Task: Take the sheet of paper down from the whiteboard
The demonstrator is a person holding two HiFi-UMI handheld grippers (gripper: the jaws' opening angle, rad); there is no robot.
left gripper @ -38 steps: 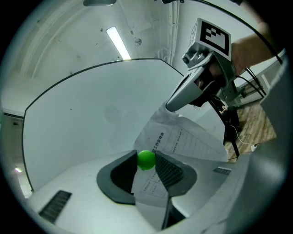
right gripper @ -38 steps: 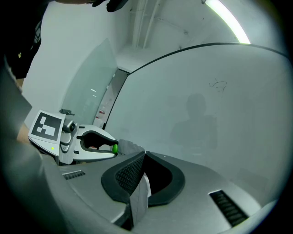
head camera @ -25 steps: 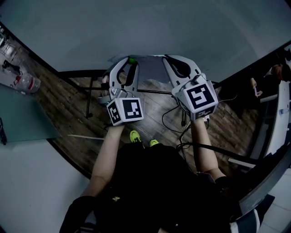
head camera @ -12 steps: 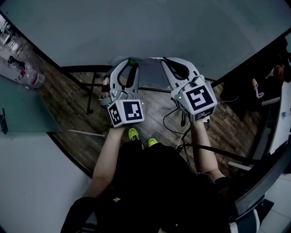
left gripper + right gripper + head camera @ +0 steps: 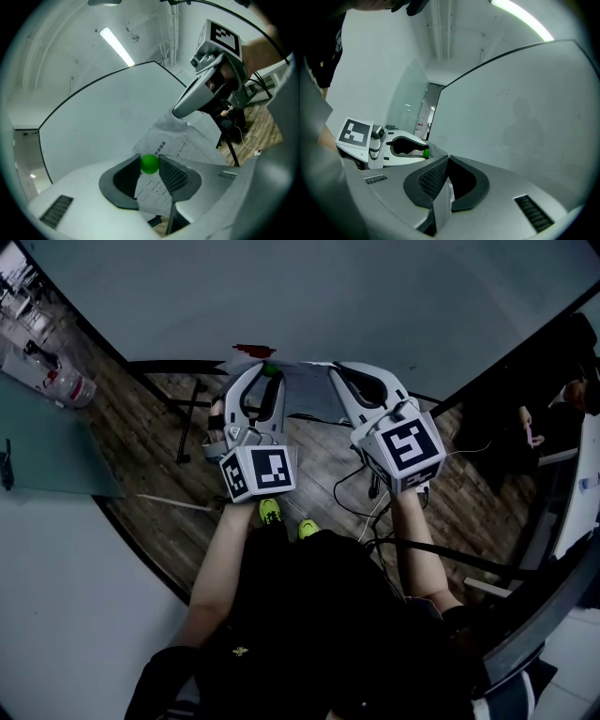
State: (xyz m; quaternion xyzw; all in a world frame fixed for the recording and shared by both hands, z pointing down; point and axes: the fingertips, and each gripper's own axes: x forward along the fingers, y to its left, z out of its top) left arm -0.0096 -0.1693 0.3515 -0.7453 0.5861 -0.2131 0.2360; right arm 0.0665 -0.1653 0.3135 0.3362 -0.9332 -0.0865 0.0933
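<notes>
Left gripper point(image 5: 149, 158): I see it part-open, clamping green ball point(image 5: 149, 164) and sheet of paper point(image 5: 176, 143) | right gripper point(image 5: 447, 159): nearly closed, pinching sheet's other edge | sheet: spans between both, in front of whiteboard point(image 5: 103, 117)

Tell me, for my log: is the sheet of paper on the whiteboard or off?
Off: left tool, gripping a green ball, and right tool hold the sheet of paper clear of the whiteboard.
</notes>
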